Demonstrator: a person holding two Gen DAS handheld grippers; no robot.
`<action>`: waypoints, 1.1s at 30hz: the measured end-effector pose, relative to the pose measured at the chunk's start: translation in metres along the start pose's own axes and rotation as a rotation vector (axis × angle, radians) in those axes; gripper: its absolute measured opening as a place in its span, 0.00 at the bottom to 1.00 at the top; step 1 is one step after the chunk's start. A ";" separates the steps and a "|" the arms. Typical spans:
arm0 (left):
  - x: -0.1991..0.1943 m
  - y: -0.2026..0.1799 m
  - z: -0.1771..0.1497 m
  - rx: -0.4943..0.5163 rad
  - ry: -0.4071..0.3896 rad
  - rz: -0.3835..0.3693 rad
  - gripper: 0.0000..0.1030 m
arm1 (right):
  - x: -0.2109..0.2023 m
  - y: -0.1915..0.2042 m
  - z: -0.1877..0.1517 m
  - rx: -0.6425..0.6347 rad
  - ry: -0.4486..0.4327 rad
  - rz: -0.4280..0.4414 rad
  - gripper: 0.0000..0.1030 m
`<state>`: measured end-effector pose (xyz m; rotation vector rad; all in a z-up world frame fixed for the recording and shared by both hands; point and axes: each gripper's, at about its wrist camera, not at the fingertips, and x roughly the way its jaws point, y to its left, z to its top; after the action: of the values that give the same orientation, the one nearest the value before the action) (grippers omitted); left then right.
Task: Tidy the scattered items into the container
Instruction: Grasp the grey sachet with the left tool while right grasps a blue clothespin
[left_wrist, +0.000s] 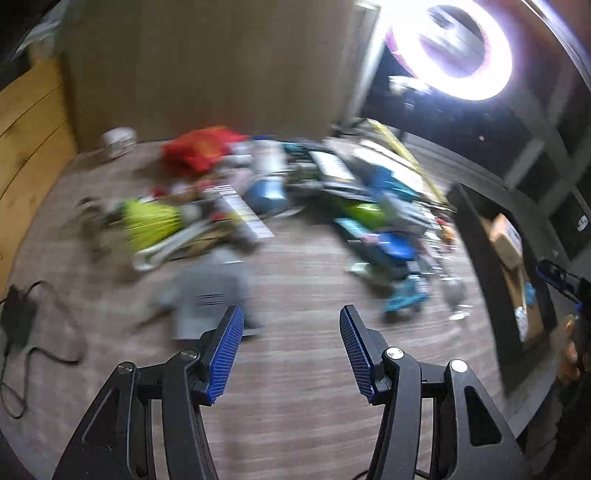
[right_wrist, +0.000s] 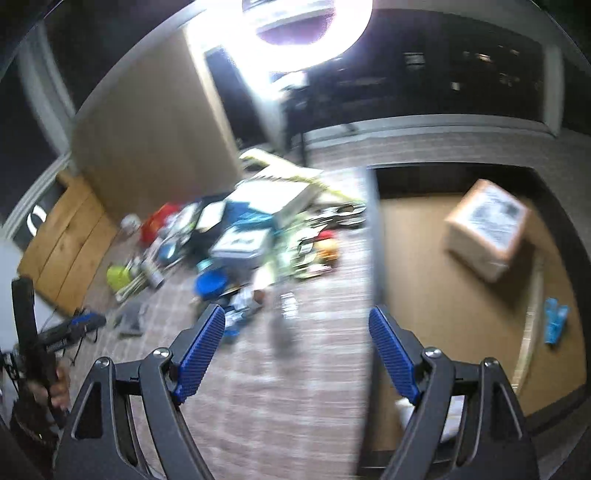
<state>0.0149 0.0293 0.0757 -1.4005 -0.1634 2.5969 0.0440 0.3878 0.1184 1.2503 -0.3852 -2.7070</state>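
Observation:
A blurred heap of scattered items (left_wrist: 258, 195) covers the carpet: a red bag (left_wrist: 199, 147), a yellow-green piece (left_wrist: 151, 221), blue boxes (left_wrist: 384, 206) and a grey folded garment (left_wrist: 207, 295). My left gripper (left_wrist: 291, 314) hangs open above bare carpet just right of the garment, with nothing between its blue pads. The container (right_wrist: 461, 295) is a dark-walled box with a cardboard-brown floor, holding a brown parcel (right_wrist: 487, 229) and a small blue item (right_wrist: 554, 325). My right gripper (right_wrist: 297, 314) stands wide open over the container's left wall (right_wrist: 373, 258), empty. The heap (right_wrist: 251, 236) lies beyond it.
A black cable with an adapter (left_wrist: 22, 325) lies on the carpet at the left. A wooden cabinet (left_wrist: 29, 122) and a beige wall panel (left_wrist: 207, 66) stand behind the heap. A bright ring light (left_wrist: 458, 48) glares above. A hand (right_wrist: 55, 387) holds the other gripper (right_wrist: 74, 328).

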 end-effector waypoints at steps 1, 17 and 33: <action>-0.003 0.013 0.000 -0.004 -0.005 0.009 0.50 | 0.007 0.015 0.000 -0.022 0.008 0.004 0.77; 0.034 0.056 -0.018 0.072 0.111 -0.133 0.50 | 0.106 0.100 -0.049 0.023 0.264 0.005 0.54; 0.079 0.064 -0.007 -0.053 0.156 -0.198 0.34 | 0.143 0.108 -0.043 0.095 0.254 0.011 0.54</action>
<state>-0.0284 -0.0158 -0.0039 -1.5147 -0.3325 2.3302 -0.0141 0.2445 0.0189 1.5883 -0.4900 -2.5032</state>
